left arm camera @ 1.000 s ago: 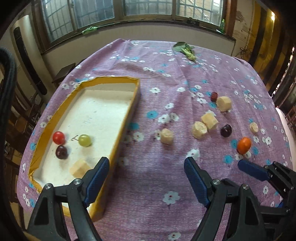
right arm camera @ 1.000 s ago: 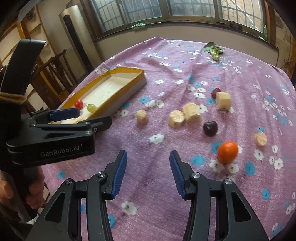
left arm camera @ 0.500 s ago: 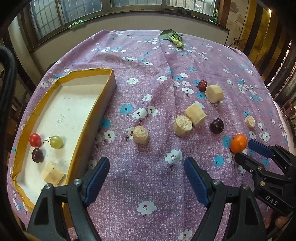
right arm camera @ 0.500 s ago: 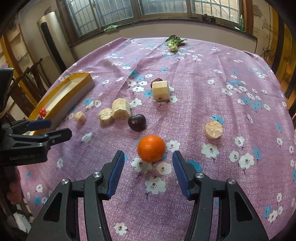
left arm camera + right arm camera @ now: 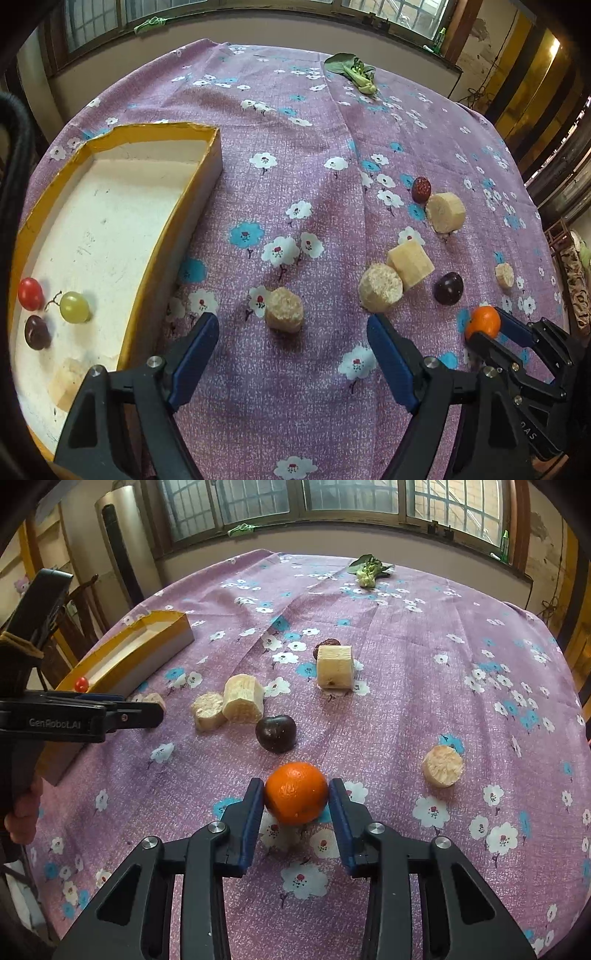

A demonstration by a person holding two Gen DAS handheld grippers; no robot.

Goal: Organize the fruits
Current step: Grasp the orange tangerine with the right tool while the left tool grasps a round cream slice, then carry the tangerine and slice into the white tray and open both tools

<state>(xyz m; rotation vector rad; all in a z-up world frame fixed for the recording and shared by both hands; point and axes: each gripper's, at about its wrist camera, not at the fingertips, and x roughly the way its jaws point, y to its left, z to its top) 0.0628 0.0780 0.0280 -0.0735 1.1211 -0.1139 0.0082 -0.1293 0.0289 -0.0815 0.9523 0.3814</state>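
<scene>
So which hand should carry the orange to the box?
The right. The right gripper is closing with the orange already between its fingers. The left gripper is open and empty, near a pale chunk beside the box.

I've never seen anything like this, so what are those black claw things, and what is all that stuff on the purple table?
A person holds two grabbing tools, each with a camera looking along its fingers. That gives two pictures, one from each hand. The right claw is closing around a small orange. The left claw is open and holds nothing. On the flowery tablecloth lie pale cut chunks and a dark cherry. The yellow box already holds a red tomato, a green grape, a dark fruit and a pale chunk.
</scene>
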